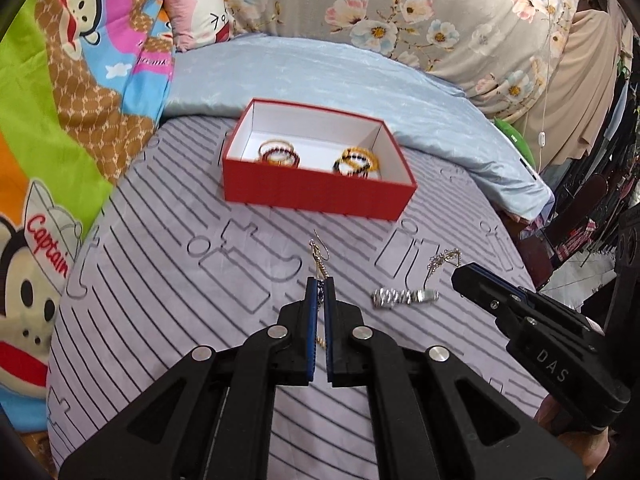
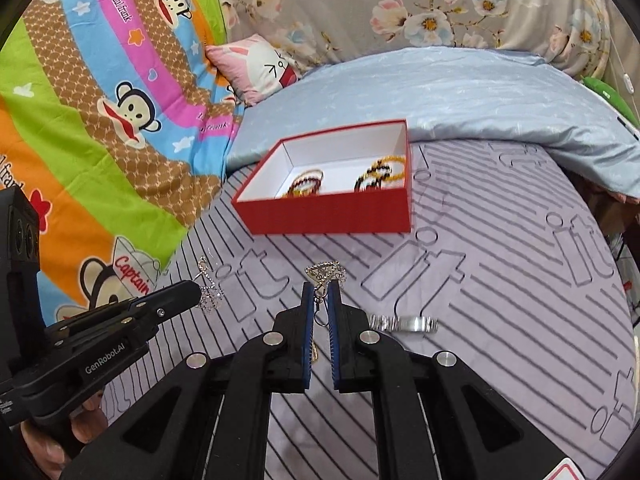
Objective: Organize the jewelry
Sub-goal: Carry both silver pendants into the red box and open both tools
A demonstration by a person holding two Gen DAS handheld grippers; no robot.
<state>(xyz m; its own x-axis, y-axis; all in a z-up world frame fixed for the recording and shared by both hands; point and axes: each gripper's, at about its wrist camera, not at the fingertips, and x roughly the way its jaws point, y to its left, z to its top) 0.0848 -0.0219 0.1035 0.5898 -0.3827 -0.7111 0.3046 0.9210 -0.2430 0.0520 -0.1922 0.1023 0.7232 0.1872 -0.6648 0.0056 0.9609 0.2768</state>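
Two grippers, fingers pinched on thin dangly earrings; red cardboard box holds beaded bracelets.

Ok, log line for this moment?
left gripper: shut on earring | right gripper: shut on second earring | watch: on bed | bracelets: in box

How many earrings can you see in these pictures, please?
2. One earring is pinched in the left gripper; the other earring is pinched in the right gripper. More may lie hidden in the red box.

A bed wears a lilac striped sheet. Behind lie a pale blue quilt, a floral cover and a monkey-print blanket.
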